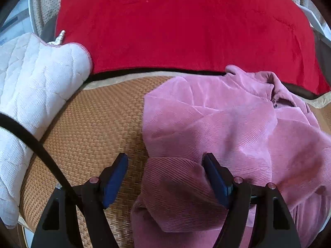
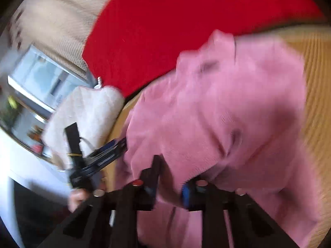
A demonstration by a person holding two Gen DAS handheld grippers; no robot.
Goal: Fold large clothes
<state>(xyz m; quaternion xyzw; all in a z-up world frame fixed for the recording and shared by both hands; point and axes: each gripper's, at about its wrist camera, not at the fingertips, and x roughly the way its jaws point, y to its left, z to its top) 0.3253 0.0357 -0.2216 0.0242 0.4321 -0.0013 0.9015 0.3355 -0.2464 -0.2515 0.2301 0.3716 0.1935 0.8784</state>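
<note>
Left gripper (image 1: 165,165) jaws wide apart, nothing held, hovering over the lower left edge of the pink corduroy garment (image 1: 227,124). Right gripper (image 2: 168,177) is blurred; jaws look pinched on a garment fold. Garment lies crumpled at frame right on the woven mat (image 1: 93,124); bare mat at left. White quilted pad (image 1: 37,86) crowds the left edge. Red blanket (image 1: 175,26) spans the top.

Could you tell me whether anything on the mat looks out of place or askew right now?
Yes: the pink corduroy garment lies rumpled on the woven mat, its collar bunched and spilling onto the red blanket. A sleeve is doubled over near the left gripper, so no fold is tidy yet.
</note>
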